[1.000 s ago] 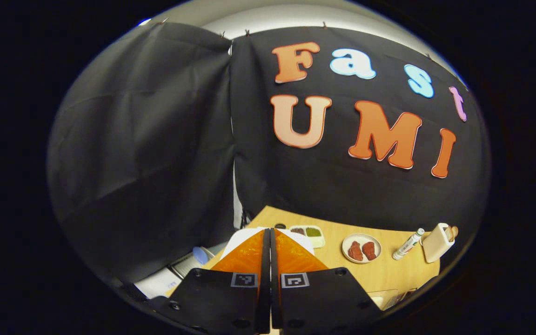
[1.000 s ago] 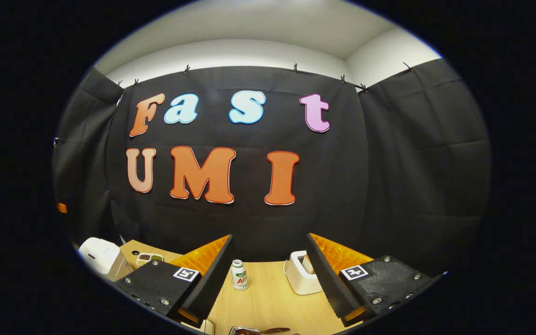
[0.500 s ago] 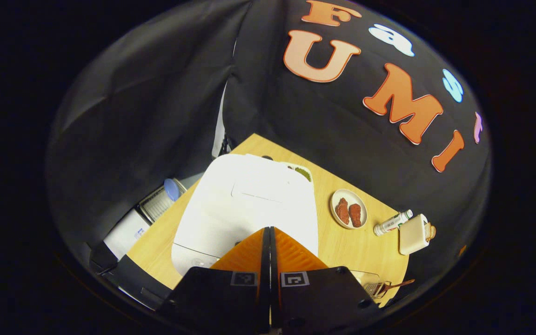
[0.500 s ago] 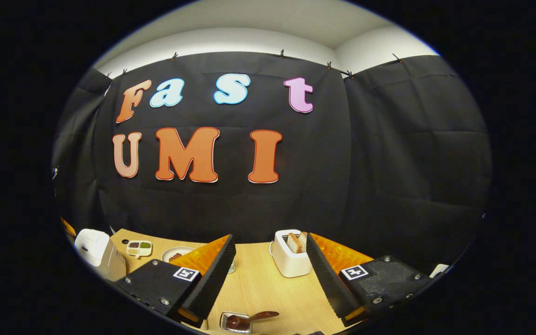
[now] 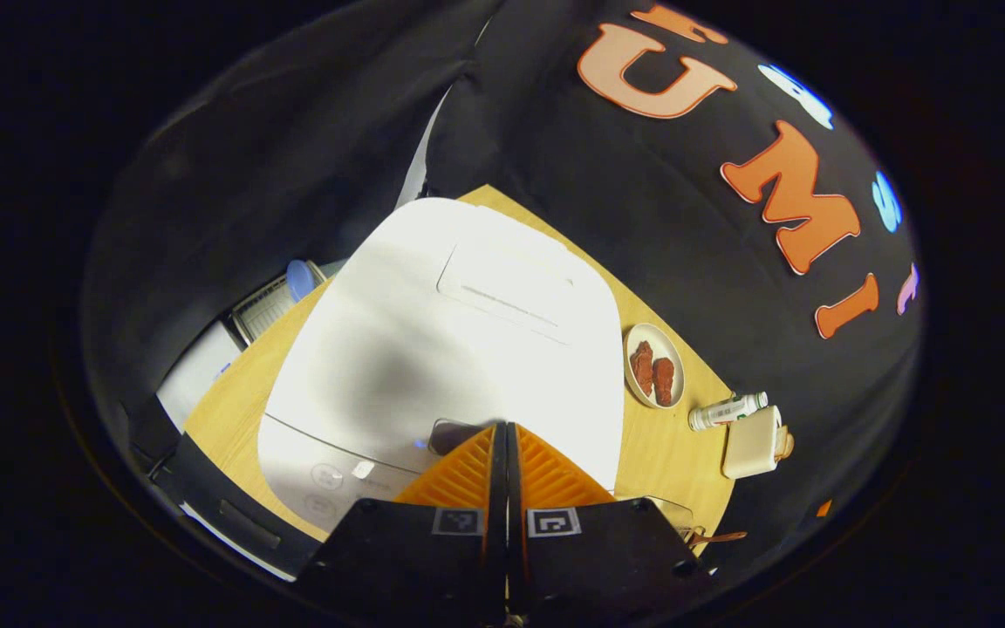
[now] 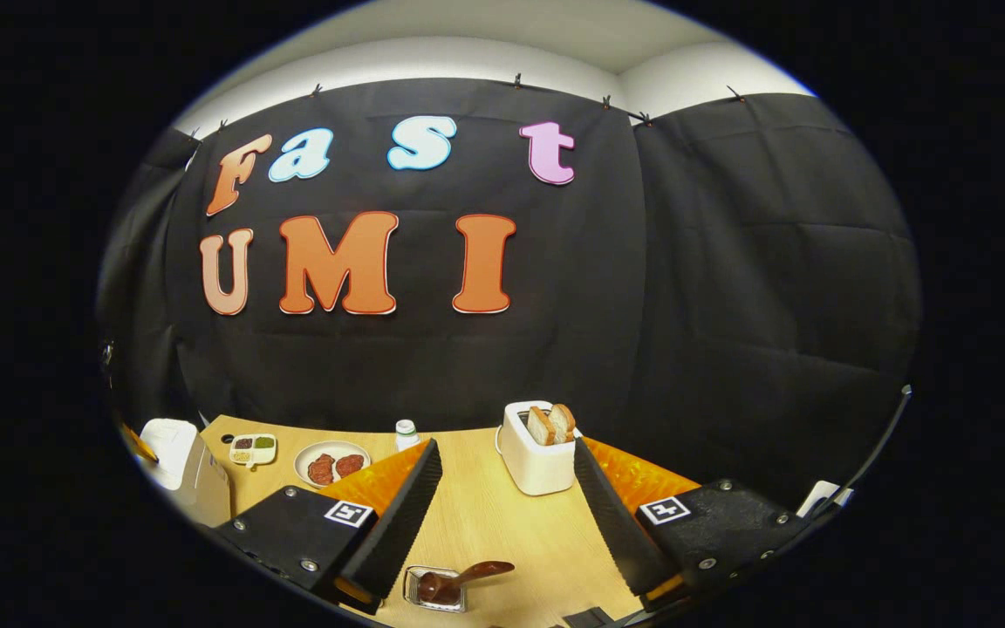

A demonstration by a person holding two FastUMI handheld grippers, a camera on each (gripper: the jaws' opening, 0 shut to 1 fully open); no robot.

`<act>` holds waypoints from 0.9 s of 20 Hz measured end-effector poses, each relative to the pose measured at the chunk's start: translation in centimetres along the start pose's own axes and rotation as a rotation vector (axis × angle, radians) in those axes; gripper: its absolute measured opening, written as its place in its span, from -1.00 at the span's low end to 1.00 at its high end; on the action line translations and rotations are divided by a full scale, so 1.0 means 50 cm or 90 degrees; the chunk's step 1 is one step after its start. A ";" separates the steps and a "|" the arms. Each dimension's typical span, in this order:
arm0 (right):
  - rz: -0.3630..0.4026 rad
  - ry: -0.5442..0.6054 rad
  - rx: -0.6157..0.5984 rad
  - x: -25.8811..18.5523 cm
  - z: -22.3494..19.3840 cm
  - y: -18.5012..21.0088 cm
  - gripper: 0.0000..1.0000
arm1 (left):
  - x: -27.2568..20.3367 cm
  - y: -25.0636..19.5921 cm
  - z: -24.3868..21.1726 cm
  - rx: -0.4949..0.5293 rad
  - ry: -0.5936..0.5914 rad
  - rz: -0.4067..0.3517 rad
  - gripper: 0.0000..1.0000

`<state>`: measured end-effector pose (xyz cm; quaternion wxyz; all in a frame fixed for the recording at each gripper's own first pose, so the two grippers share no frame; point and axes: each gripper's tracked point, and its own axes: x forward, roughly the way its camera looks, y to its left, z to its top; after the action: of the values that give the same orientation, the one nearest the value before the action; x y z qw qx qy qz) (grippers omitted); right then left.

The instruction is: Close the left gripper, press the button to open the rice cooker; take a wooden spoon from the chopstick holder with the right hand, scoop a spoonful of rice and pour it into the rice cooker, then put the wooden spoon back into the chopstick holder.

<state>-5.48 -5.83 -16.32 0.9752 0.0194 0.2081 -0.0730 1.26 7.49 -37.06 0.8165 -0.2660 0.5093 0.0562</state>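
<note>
The white rice cooker (image 5: 450,349) stands on the wooden table (image 5: 232,410) with its lid down. My left gripper (image 5: 502,427) is shut, empty, and its tips sit at the dark button (image 5: 453,433) on the cooker's front edge; whether they touch it I cannot tell. In the right gripper view the cooker (image 6: 184,458) is far left. My right gripper (image 6: 507,449) hangs open above the table with nothing between its fingers. Below it, near the front edge, a wooden spoon (image 6: 472,574) lies tilted in a small metal holder (image 6: 434,590).
A plate with two pieces of meat (image 6: 332,462), a small bottle (image 6: 406,432) and a divided condiment tray (image 6: 252,447) sit along the back. A white toaster with bread (image 6: 537,449) stands just beyond the right gripper's fingers. Black cloth walls close the table's far side.
My left gripper has tipped down and come in on the cooker, which now looms much larger, its tips reaching the button. The right gripper has tilted down slightly, still open.
</note>
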 end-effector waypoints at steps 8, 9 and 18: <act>0.013 0.042 0.009 0.024 -0.054 -0.006 0.91 | -0.098 -0.055 0.079 0.046 -0.161 -0.016 -0.88; 0.018 0.051 0.013 0.028 -0.067 -0.004 0.91 | -0.121 -0.061 0.101 0.064 -0.197 -0.011 -0.88; 0.045 0.129 0.052 0.064 -0.175 -0.001 0.91 | -0.251 -0.105 0.150 0.142 -0.366 0.049 -0.91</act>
<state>-6.14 -5.68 -25.61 0.9495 0.0738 0.3018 -0.0446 3.23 8.98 -21.72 0.9487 -0.1283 0.2698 0.1037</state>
